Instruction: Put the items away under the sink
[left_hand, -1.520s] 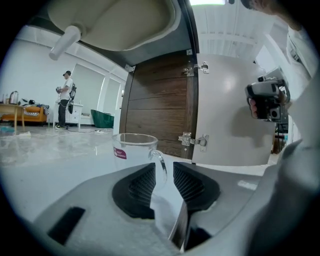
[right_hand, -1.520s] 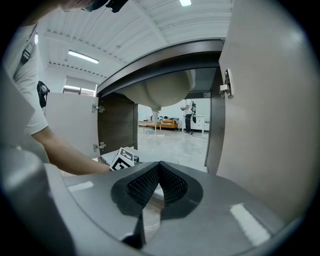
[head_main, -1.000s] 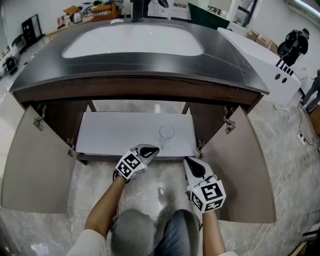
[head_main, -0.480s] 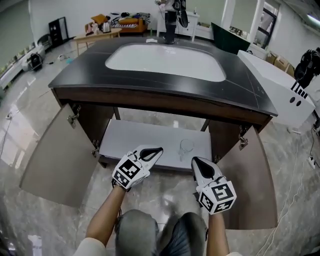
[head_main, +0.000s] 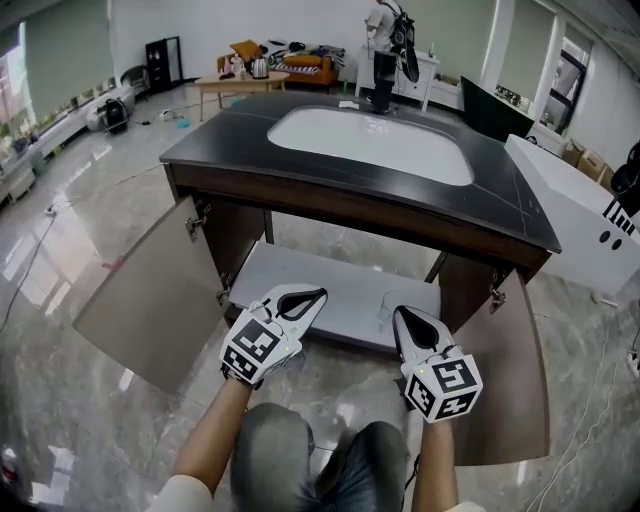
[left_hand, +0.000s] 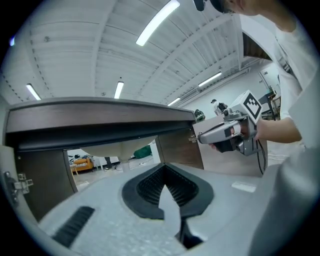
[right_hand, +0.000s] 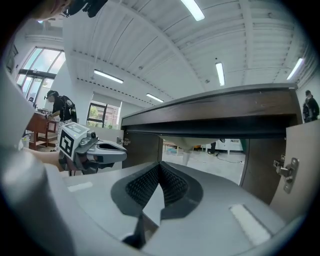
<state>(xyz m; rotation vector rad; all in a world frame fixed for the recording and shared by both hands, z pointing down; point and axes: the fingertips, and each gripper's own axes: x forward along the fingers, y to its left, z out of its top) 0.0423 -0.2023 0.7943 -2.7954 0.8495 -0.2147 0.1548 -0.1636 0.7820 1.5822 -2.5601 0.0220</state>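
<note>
The vanity countertop (head_main: 220, 150) lies ahead of and above both grippers, with the white sink basin (head_main: 370, 145) set into it. Below it, the cabinet stands open: the left door (head_main: 150, 300) swings out to the left of the left gripper, and the right door (head_main: 510, 380) swings out to the right of the right gripper. The white shelf (head_main: 330, 285) under the sink lies directly ahead of both tools.

Left gripper (head_main: 318, 296): jaws fully closed, pads meeting at the tip, nothing between them. It points toward the front edge of the shelf.

Right gripper (head_main: 400, 312): jaws fully closed, pads meeting, nothing between them. It points toward the same edge, beside the left gripper.

The glass (head_main: 386, 304) stands upright on the shelf, near the right gripper's tip, on its left side, between the two gripper tips. Neither gripper holds it.
</note>
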